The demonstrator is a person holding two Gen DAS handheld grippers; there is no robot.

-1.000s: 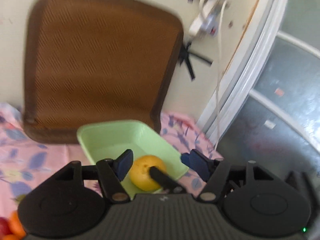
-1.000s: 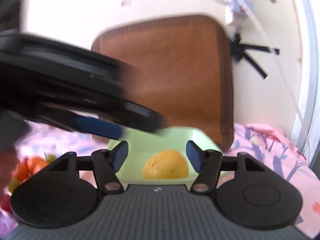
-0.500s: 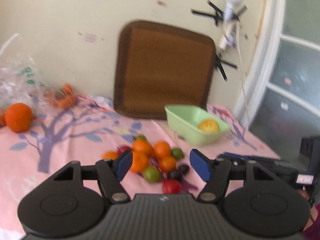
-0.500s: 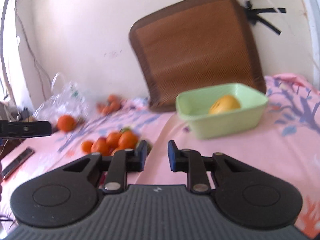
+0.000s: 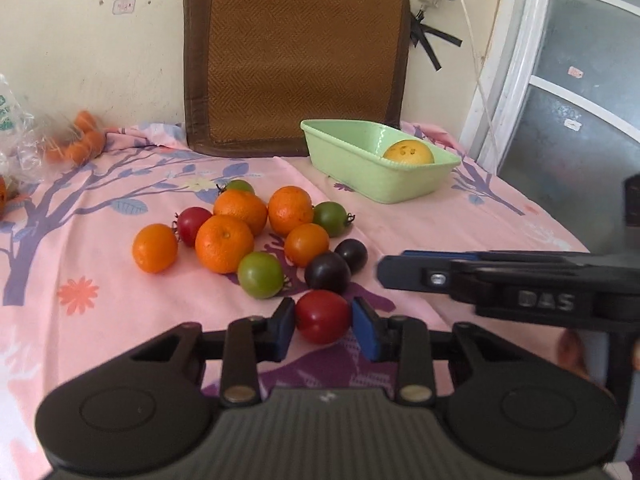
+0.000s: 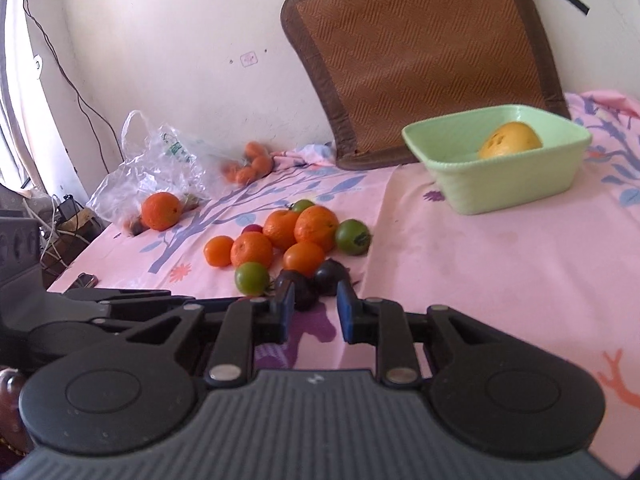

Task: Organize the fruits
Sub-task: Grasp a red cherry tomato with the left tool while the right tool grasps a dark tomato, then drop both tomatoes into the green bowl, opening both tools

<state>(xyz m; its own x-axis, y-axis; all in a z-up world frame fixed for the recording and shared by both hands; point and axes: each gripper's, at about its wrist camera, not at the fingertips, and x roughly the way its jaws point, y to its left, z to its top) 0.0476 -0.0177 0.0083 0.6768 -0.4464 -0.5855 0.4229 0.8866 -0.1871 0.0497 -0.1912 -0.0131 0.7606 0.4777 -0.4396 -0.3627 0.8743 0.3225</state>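
L gripper [image 5: 323, 319]: blue pads either side of a red tomato [image 5: 322, 315], both pads touching or all but touching it, jaws narrowed to its width; tomato looks to sit on the pink cloth [image 5: 440, 220], can't tell if it's lifted. Just beyond it, two dark plums [image 5: 328, 272], a green tomato [image 5: 261, 274] to their left, then the heap of oranges [image 5: 224, 243] w/ a second red tomato [image 5: 193, 225] and more green ones at the back and right edge.

R gripper [image 6: 312, 307]: jaws part open, narrow gap, nothing between the pads; tips near the dark plums [image 6: 316, 280], which show just past and partly behind the L pad. Cloth visible through the gap. In the L view the R gripper lies side-on, to the right of the heap, fingers pointing at the plums.

Green tray [image 5: 360, 176] sits well apart from the heap, far right on the cloth, near the wall, holding one yellow fruit [image 5: 408, 152]. Brown woven mat [image 5: 296, 48] leans upright on the wall behind it. Far left: clear plastic bag [image 6: 160, 160], one orange [image 6: 161, 210] by it, more small orange fruit behind.
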